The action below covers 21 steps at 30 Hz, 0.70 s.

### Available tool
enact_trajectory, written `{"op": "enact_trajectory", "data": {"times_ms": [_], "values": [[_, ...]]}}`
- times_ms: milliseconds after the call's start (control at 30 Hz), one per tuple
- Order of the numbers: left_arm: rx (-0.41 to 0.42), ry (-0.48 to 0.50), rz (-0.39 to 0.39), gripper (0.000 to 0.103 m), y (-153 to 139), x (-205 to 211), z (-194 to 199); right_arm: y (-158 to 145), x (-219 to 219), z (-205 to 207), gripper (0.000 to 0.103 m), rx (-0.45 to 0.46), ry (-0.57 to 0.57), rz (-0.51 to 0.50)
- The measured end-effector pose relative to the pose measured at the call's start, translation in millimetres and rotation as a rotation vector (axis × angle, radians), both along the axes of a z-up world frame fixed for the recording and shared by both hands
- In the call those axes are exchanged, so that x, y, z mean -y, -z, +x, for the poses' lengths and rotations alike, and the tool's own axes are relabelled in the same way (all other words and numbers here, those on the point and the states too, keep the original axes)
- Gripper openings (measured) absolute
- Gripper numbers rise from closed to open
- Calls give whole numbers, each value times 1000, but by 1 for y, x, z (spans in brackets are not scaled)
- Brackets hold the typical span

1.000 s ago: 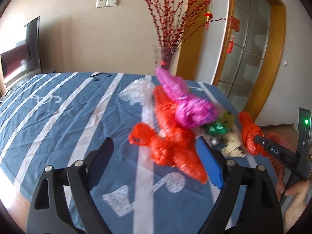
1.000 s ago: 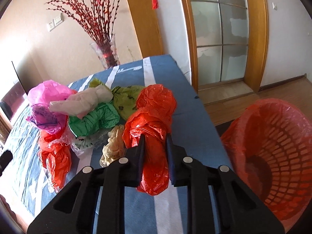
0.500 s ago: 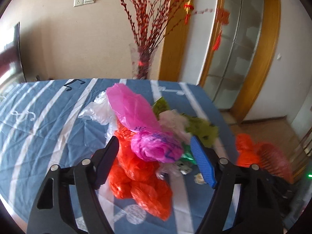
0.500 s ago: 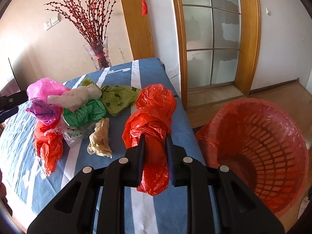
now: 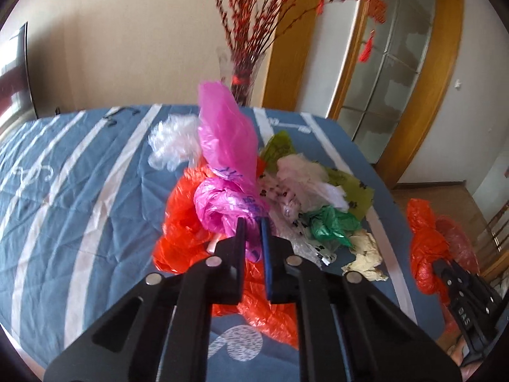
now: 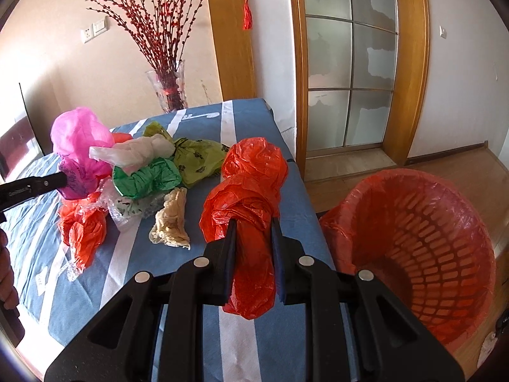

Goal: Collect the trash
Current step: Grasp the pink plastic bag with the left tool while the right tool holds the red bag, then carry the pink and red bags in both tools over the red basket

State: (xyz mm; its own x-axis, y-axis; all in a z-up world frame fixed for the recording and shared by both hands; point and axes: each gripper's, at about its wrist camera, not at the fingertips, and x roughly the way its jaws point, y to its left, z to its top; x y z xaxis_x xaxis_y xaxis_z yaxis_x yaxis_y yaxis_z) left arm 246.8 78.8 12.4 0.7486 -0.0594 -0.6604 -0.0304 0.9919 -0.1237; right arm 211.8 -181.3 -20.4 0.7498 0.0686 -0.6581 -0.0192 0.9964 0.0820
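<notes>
Left gripper (image 5: 252, 222) is pinched on the magenta bag (image 5: 227, 172), fingers nearly together, bag bunched right at the tips and sticking up beyond them. It sits on the trash pile on the table (image 5: 79, 197), touching an orange bag (image 5: 184, 222) underneath.

Right gripper (image 6: 251, 226) clamps a second orange bag (image 6: 251, 191); bag runs between the fingers, bulk ahead of the tips, tail hanging behind. It's over the table's right edge, just beside the red basket (image 6: 423, 242) on the floor.

Green bag (image 6: 146, 178), white bag (image 6: 136, 154), yellow-green bag (image 6: 197, 159) and cream wad (image 6: 171, 219) lie between the two grippers.
</notes>
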Motion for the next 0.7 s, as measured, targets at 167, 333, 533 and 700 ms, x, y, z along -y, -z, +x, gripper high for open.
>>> {"op": "enact_trajectory", "data": {"times_ms": [167,333,533,700], "values": [[55,30,15,9,-19,-2,-17,-10,3,-7,21,25,-1,3],[99,55,12,9,-36,2,-32,-19,8,-15,21,47,5,4],[154,111,16,9,-57,19,-49,-29,21,-24,21,71,24,3],[193,171,1,8,-72,41,-60,-37,34,-31,21,86,45,5]]}}
